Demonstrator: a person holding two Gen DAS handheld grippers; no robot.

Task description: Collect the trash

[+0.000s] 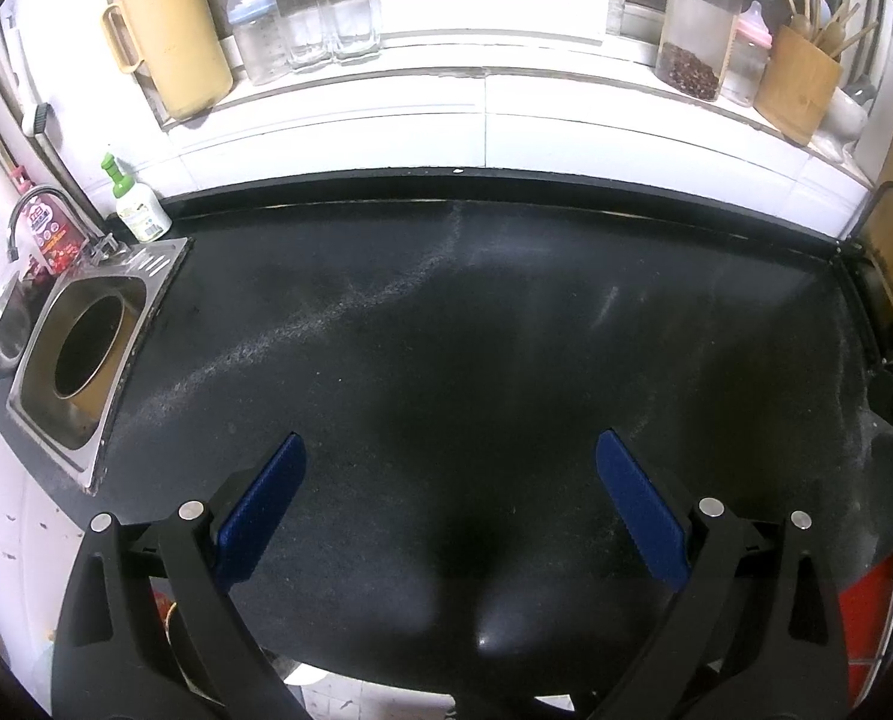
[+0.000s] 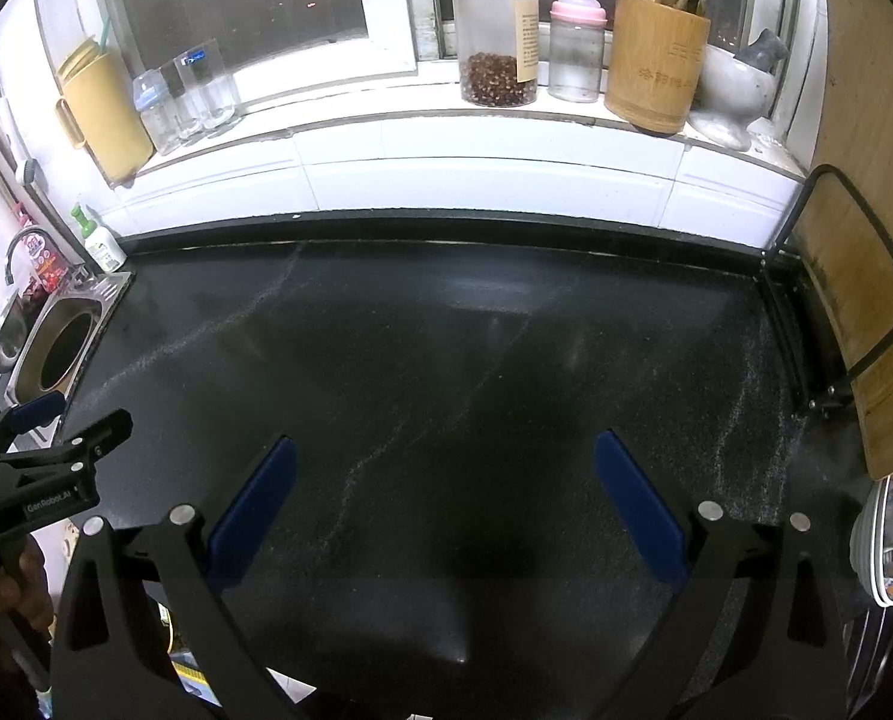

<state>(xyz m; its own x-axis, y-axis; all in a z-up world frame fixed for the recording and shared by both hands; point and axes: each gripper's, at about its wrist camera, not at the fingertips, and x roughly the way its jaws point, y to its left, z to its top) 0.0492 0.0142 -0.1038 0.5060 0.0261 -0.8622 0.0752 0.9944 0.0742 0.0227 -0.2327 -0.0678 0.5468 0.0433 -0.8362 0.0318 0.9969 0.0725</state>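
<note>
We judge that we are either at the very start or the very end of collecting trash: both grippers are spread wide and hold nothing, and we can find no trash anywhere on the bench [image 1: 446,312]. The left gripper [image 1: 449,468] hovers over the bare black top; the right gripper [image 2: 446,468] does the same, with the left one showing low to its left, gripped by a hand [image 2: 2,588]. So where the task's thing lies we cannot tell; it is not in either view. The next move, as we see it, calls for a look around beyond the bench before any reach is worth making. The bench is dark speckled stone, glossy, with pale streaks running ahead of the grippers. Far to the left of the left gripper a small steel sink [image 1: 80,354] is set in the top, with a dark-mouthed pot [image 1: 89,354] in it and a tap behind. Ahead, past the bench, a white tiled sill [image 2: 446,138] under a night window carries a jar [image 2: 494,30], bottles, glasses and a utensil holder. To the right of the right gripper a board [image 2: 866,312] stands in a rack.
</note>
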